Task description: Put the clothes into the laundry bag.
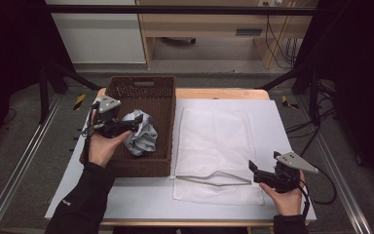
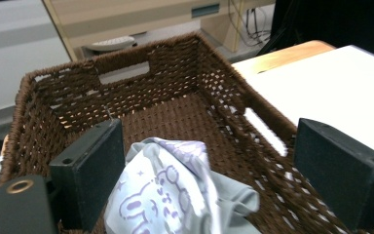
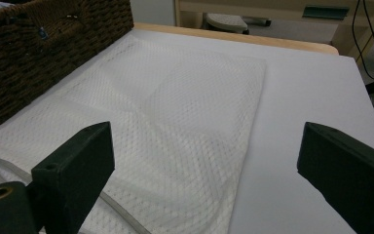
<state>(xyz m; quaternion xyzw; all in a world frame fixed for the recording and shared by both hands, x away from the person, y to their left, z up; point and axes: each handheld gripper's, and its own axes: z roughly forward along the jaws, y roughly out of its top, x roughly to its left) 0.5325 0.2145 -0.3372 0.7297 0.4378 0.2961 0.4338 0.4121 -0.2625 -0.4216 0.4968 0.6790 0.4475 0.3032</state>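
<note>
A crumpled grey garment with a lavender print (image 1: 143,134) lies in a brown wicker basket (image 1: 141,85) at the table's left. My left gripper (image 1: 134,124) is held over the basket, at the garment's left side. In the left gripper view the garment (image 2: 170,195) sits between the jaws of the left gripper (image 2: 209,161), which is open. A white mesh laundry bag (image 1: 219,141) lies flat to the right of the basket, its zipped mouth (image 1: 214,178) at the near edge. My right gripper (image 1: 253,171) stands open at the bag's near right corner, over the mesh bag (image 3: 175,117).
A white board (image 1: 282,122) covers the wooden table (image 1: 224,92). The basket's wall (image 3: 39,48) borders the bag on the left. Bare board lies right of the bag (image 3: 311,97). Metal rails and black frame legs flank the table, and cables hang behind it.
</note>
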